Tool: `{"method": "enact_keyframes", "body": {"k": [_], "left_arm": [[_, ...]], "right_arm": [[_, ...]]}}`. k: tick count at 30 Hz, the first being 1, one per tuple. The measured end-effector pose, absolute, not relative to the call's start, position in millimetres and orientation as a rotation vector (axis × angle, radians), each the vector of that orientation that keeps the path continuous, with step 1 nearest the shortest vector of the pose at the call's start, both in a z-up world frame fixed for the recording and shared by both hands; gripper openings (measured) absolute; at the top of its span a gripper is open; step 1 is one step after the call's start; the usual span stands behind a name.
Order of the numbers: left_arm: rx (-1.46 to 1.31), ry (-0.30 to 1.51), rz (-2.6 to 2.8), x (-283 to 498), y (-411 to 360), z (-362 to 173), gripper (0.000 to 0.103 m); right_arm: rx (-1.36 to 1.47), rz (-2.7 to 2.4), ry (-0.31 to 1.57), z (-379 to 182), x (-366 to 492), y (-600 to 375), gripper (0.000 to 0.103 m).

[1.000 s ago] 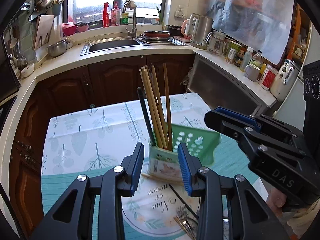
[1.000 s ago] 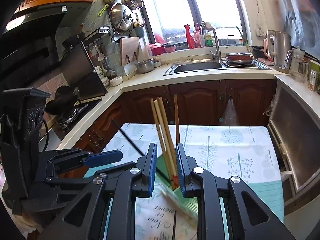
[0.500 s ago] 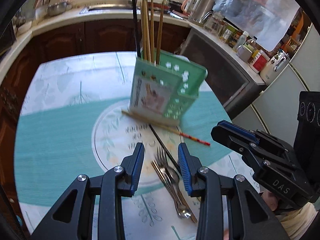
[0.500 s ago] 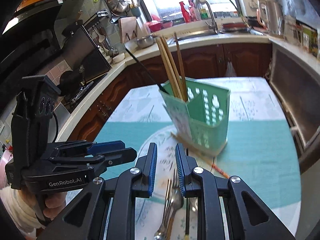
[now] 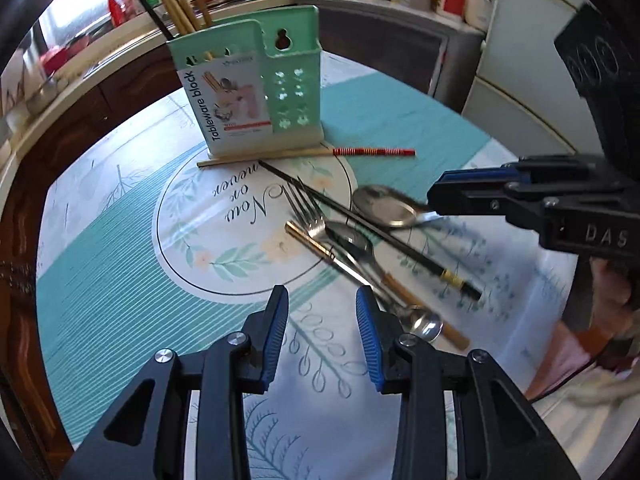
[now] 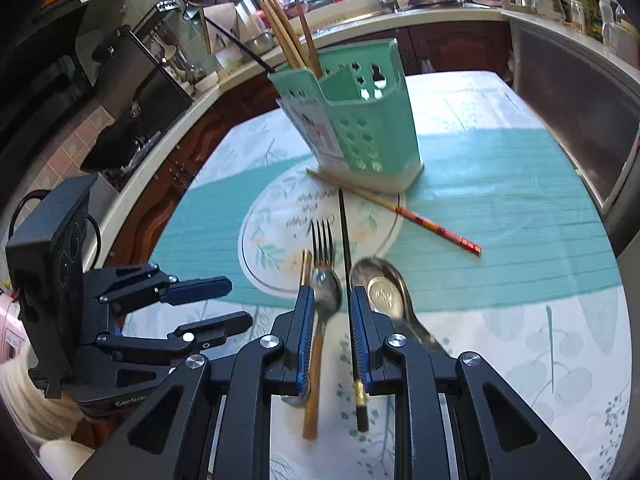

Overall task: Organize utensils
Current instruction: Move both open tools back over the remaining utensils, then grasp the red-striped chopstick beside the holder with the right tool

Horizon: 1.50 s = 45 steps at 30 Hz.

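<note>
The worktop [image 6: 500, 208] carries a green utensil holder [image 6: 360, 120] with chopsticks standing in it. In front of the holder lie a red-tipped chopstick [image 6: 420, 220], a fork [image 6: 322, 240] and spoons [image 6: 380, 288]. Nearer still, both grippers' fingers stand narrowly apart, empty: left gripper [image 5: 322, 316], right gripper [image 6: 328, 312].

**Readable lettering**

The card label on the green utensil holder [image 5: 244, 92], ahead of the left gripper [image 5: 322, 336], reads "Tableware block". The tablecloth [image 5: 120, 240] between them carries cursive "Now or never". The right gripper [image 6: 328, 340] bears "DAS" on its body; the left gripper's body shows "GenRob", the rest cut off.
</note>
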<state>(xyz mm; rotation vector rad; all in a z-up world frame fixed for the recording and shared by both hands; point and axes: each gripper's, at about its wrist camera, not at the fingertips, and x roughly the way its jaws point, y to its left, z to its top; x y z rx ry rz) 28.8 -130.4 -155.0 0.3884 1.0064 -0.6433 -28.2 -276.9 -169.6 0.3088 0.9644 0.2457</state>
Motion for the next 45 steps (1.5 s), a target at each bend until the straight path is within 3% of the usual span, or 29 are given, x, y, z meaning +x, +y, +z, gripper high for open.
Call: {"method": "enact_keyframes", "body": {"k": [9, 17, 27, 34, 37, 45], "left_arm": [[0.274, 1.066, -0.592, 40.1, -118.2, -166.1, 0.033], [0.223, 1.069, -0.586, 45.1, -117.3, -165.5, 0.033], [0.093, 1.101, -0.556, 58.9, -106.4, -171.1, 0.033], [0.019, 1.094, -0.551, 69.8, -103.1, -166.1, 0.033], [0.006, 1.092, -0.554, 70.7, -103.9, -165.4, 0.033], [-0.004, 1.102, -0.568, 66.2, -106.3, -166.7, 0.033]], "right_arm": [[0.268, 0.223, 1.018, -181.9, -10.8, -273.9, 0.019], [0.175, 0.173, 1.100, -173.2, 67.5, -287.6, 0.019], [-0.093, 0.264, 1.231, -201.9, 143.9, -271.7, 0.019], [-0.176, 0.306, 1.252, -222.2, 158.3, -251.5, 0.019], [-0.192, 0.306, 1.245, -224.9, 159.7, -246.8, 0.011], [-0.226, 0.314, 1.294, -228.2, 141.0, -249.2, 0.010]]}}
